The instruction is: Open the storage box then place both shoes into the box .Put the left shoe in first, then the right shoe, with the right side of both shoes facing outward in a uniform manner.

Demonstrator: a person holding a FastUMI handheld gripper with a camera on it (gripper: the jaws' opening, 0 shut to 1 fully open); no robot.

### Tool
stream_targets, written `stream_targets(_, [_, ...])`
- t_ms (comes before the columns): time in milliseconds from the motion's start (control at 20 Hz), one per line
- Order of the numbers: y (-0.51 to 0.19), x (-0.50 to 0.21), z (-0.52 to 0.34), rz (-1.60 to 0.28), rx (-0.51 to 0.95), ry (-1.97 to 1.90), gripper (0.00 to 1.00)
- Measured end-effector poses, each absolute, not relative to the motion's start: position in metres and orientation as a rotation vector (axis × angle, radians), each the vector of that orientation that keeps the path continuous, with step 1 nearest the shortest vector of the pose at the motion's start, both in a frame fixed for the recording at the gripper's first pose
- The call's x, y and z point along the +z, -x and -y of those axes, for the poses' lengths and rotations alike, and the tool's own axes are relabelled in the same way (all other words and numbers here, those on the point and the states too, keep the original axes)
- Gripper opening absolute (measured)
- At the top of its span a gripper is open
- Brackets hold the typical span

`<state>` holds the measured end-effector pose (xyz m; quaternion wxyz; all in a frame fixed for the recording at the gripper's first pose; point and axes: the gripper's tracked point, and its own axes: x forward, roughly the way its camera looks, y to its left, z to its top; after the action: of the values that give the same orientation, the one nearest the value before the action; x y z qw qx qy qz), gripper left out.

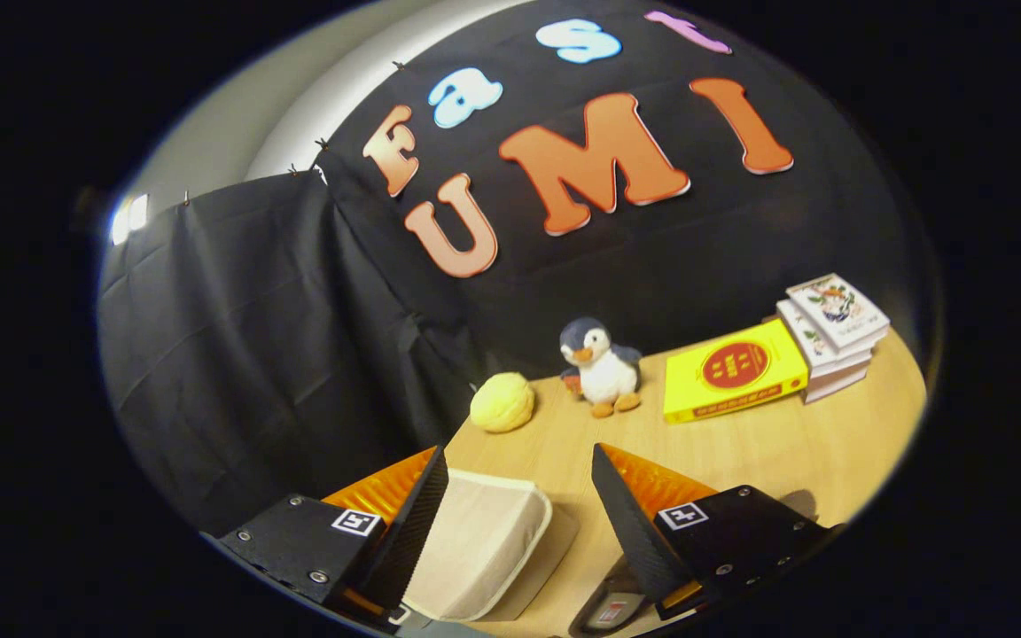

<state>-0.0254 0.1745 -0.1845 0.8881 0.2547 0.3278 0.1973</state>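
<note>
A cream fabric storage box (475, 545) with a rounded corner lies low between my fingers, its edge running under the left finger (413, 523). A thin flap of the same cloth sticks out on its right side. My gripper (519, 450) is open and wide, with nothing pressed between the fingers. Below the right finger (630, 523) a dark grey piece with a red and white tab (610, 611) peeks out, possibly part of a shoe; most of it is hidden.
On the wooden table (741, 452) beyond the fingers sit a yellow round plush (502, 401), a toy penguin (601, 365), a flat yellow box (732, 370) and a stack of books (834, 335). Black cloth walls close the back and left.
</note>
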Motion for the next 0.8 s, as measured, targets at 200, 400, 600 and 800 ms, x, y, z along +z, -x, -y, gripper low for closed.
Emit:
stream_targets(200, [0.045,-0.222,-0.197,-0.825,0.455,-0.54,0.97])
stream_targets(400, [0.063,-0.254,-0.218,-0.941,0.501,-0.575,0.97])
stream_targets(600, [0.079,-0.29,-0.24,-1.063,0.538,-0.615,0.96])
stream_targets(800, [0.098,-0.313,-0.258,-1.144,0.58,-0.645,0.96])
